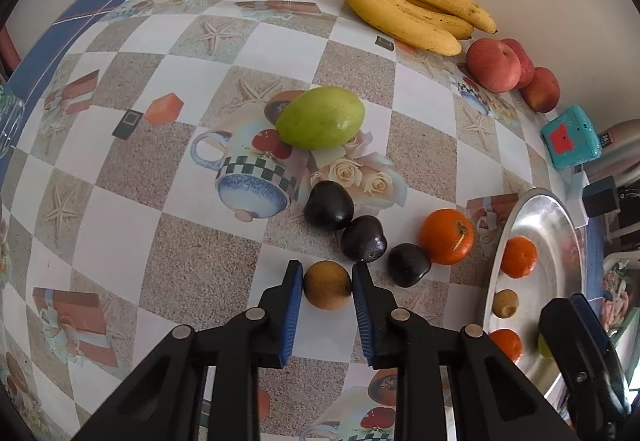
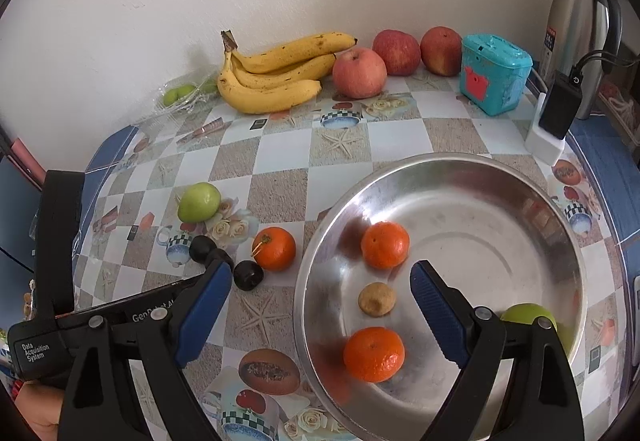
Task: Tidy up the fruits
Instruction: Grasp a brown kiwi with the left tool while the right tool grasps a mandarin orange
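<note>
- Left wrist view: your left tool (image 1: 327, 283) is clamped on a small brown round fruit (image 1: 327, 285) that sits on the tabletop (image 1: 192, 261), one blue pad pressing each side.
- Just beyond it, three dark plums (image 1: 363, 239) lie in a row, an orange (image 1: 447, 236) beside them and a green mango (image 1: 321, 118) farther off.
- Right wrist view: your right tool (image 2: 320, 289) hangs with its fingers spread wide and nothing between them, over the near rim of the steel bowl (image 2: 520, 201).
- The bowl holds two oranges (image 2: 385, 244), a small brown fruit (image 2: 377, 299) and a green fruit (image 2: 524, 312).
- Bananas (image 2: 272, 81) and three apples (image 2: 359, 72) sit by the wall.
</note>
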Tool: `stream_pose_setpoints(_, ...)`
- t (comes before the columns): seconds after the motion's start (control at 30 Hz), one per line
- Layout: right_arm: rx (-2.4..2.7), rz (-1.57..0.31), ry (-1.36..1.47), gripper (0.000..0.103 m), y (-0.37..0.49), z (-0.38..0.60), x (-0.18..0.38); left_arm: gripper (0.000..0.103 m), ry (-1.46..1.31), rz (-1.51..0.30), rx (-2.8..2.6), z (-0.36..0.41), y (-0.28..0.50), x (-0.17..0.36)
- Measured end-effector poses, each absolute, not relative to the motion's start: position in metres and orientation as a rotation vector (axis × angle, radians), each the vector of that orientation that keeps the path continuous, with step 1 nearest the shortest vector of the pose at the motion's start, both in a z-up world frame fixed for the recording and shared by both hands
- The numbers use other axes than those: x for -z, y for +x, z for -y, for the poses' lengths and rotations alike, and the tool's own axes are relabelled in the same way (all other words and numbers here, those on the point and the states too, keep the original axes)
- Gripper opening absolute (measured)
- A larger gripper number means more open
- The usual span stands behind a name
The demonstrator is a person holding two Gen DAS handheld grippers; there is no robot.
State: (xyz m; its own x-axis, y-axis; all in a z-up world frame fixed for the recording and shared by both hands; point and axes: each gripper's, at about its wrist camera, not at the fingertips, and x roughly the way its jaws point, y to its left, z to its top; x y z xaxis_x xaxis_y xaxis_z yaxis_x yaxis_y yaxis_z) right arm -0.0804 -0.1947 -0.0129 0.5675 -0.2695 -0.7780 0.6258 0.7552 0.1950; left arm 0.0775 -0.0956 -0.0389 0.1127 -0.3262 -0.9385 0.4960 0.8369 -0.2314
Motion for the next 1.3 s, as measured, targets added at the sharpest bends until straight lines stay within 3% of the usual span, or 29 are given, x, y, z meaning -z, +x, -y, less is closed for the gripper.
stream_pose_setpoints(0.43, 0.52, -0.753, 0.375, 0.09, -0.075, 0.184, 0.004, 0.027, 0.055, -1.245, 0.622, 0.089, 0.089, 0.002)
stream_pose_setpoints(0.77, 0.436, -0.746, 0.428, 0.078, -0.061, 0.198, -0.005, 0.027, -0.01, -1.204, 0.596, 0.091, 0.105, -0.015)
stream_pose_setpoints(1.0, 0.387, -0.782, 0.408, 0.067, -0.039, 0.202, -0.008, 0.027, -0.055, -1.206, 0.577, 0.096, 0.116, -0.011)
stream_pose_setpoints(1.3, 0.331, -0.882, 0.414, 0.064, -0.011, 0.203, 0.024, 0.027, -0.04, -1.244, 0.545, 0.106, 0.122, 0.016)
